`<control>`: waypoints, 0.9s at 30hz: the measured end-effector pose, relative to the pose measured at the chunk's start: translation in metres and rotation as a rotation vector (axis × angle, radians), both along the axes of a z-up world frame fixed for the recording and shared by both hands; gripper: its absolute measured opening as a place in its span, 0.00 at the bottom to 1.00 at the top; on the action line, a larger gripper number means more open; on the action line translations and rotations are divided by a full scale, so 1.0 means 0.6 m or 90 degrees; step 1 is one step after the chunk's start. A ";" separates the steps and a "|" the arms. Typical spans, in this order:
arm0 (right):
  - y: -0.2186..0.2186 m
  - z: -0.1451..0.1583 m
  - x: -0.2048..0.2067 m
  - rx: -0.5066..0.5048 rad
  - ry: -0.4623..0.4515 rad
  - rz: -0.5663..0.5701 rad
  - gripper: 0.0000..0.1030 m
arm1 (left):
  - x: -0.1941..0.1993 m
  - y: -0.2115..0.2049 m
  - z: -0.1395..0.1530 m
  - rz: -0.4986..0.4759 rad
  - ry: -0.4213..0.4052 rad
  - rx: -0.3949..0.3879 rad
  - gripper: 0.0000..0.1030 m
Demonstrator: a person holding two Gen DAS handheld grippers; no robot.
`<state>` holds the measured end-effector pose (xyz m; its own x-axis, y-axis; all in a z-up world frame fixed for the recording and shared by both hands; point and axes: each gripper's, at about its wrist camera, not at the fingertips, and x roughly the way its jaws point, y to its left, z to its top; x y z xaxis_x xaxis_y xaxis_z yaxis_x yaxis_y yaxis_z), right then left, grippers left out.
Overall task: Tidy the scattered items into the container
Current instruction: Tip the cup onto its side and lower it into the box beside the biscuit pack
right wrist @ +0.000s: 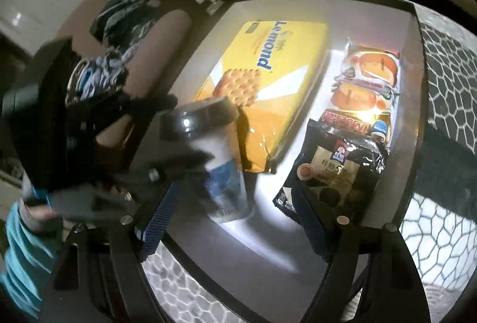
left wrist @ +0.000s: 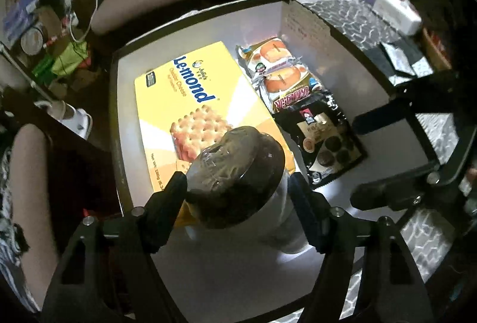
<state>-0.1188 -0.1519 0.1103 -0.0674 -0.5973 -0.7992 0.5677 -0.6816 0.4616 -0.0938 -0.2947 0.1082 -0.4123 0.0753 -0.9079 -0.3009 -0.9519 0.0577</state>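
The left gripper (left wrist: 238, 197) points steeply down into the container (left wrist: 337, 33), its 2 jaws flanking the jar (left wrist: 238, 174) without visibly pressing it. The jar stands roughly upright on the container floor, beside the yellow cracker box (left wrist: 184, 102). The right gripper (right wrist: 229, 221) hovers nearby, jaws released and empty.
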 end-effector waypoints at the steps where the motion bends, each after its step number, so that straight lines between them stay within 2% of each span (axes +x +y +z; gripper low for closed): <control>1: 0.000 -0.003 0.002 0.000 0.004 0.005 0.79 | -0.001 -0.005 0.000 0.007 -0.005 0.005 0.60; 5: -0.030 -0.013 0.020 0.015 0.036 0.051 0.79 | -0.008 -0.024 0.000 0.061 -0.037 0.049 0.56; 8: -0.064 -0.012 0.043 0.037 0.074 0.095 0.78 | -0.008 -0.043 -0.007 0.123 -0.087 0.083 0.53; 10: -0.076 -0.013 0.051 0.040 0.078 0.114 0.76 | -0.002 -0.053 -0.011 0.146 -0.108 0.096 0.49; 12: -0.086 -0.015 0.053 0.045 0.079 0.120 0.73 | 0.008 -0.066 -0.016 0.168 -0.130 0.111 0.48; 18: -0.092 -0.023 0.058 0.064 0.077 0.109 0.73 | 0.037 -0.085 -0.035 0.192 -0.158 0.083 0.46; 22: -0.087 -0.033 0.048 0.076 0.059 0.083 0.73 | 0.047 -0.081 -0.036 0.196 -0.155 0.068 0.46; 27: -0.066 -0.030 0.040 0.052 0.043 0.061 0.74 | 0.050 -0.075 -0.036 0.204 -0.140 0.047 0.47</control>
